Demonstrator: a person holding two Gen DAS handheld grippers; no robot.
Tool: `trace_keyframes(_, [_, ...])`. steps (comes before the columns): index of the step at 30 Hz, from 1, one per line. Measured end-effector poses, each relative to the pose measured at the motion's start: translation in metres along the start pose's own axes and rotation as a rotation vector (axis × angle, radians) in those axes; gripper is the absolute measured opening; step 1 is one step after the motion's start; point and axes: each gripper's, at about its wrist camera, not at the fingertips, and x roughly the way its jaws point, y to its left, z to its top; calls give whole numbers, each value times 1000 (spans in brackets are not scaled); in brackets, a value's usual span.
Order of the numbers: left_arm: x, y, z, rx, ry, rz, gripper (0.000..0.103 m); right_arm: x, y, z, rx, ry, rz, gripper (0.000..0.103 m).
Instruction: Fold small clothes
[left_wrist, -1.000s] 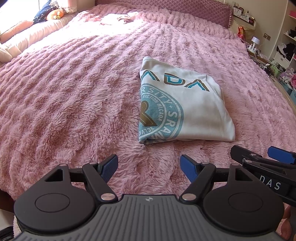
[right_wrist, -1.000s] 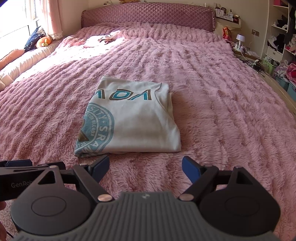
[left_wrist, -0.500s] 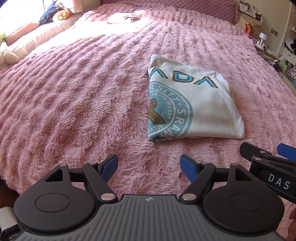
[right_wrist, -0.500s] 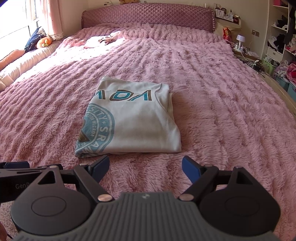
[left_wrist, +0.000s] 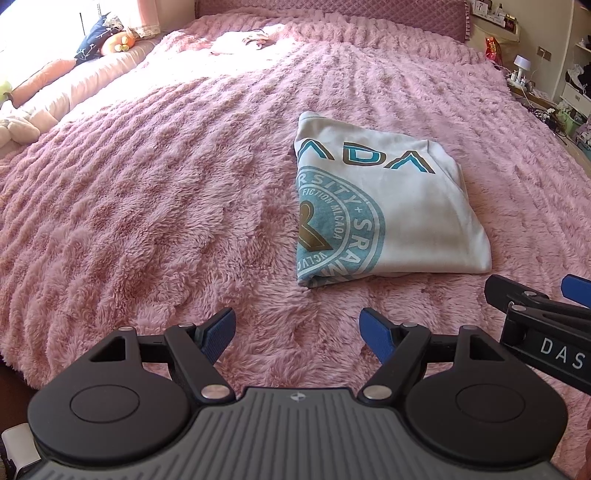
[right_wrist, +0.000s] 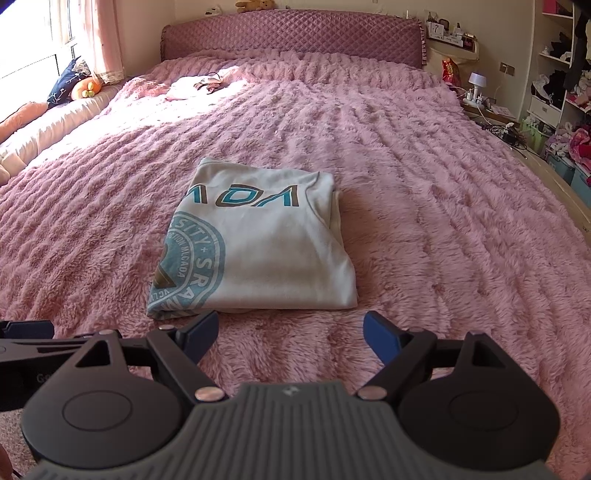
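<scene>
A folded shirt lies on the pink bed, just ahead of two waiting grippers.

The shirt (right_wrist: 258, 243) sits on the bed (right_wrist: 424, 184), its long side running away from them. The right gripper (right_wrist: 290, 332) is nearer; the left gripper (left_wrist: 297, 334) is off to its side. Both sets of fingers are apart and hold nothing.

Both tongs (left_wrist: 297, 334) (right_wrist: 290, 332) agape, empty

A wide bed (right_wrist: 424, 177) under a fluffy pink blanket fills the room — quilted mauve headboard (right_wrist: 291, 35) against a cream wall, sunlit window (right_wrist: 33, 40) on the left, cluttered white shelves (right_wrist: 561, 74) on the right
</scene>
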Motion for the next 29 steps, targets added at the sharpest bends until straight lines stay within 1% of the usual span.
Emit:
trace_keyframes(8, [1,-1,3,-7,-1,7,90,-1,0,2,2,-3,-3,81])
trace_keyframes(10, [2,-2,3,-8,0,4,94,0,0,3,1,-2,-4,81])
trace_keyframes(13, [4,-3,3,-7,-6,-9,94,0,1,3,-1,0,-5,81])
trace_keyframes(16, [2,-6,1,10,-33,-19,94,1,0,2,0,2,-7,81])
trace_keyframes(22, [1,-10,1,31,-71,-11,94,3,-2,4,6,3,-13,81])
trace_keyframes(26, [4,-12,2,36,-41,-3,94,4,-3,4,6,2,-16,81])
trace_keyframes(29, [4,-11,2,34,-44,6,94,4,-3,4,5,3,-17,81])
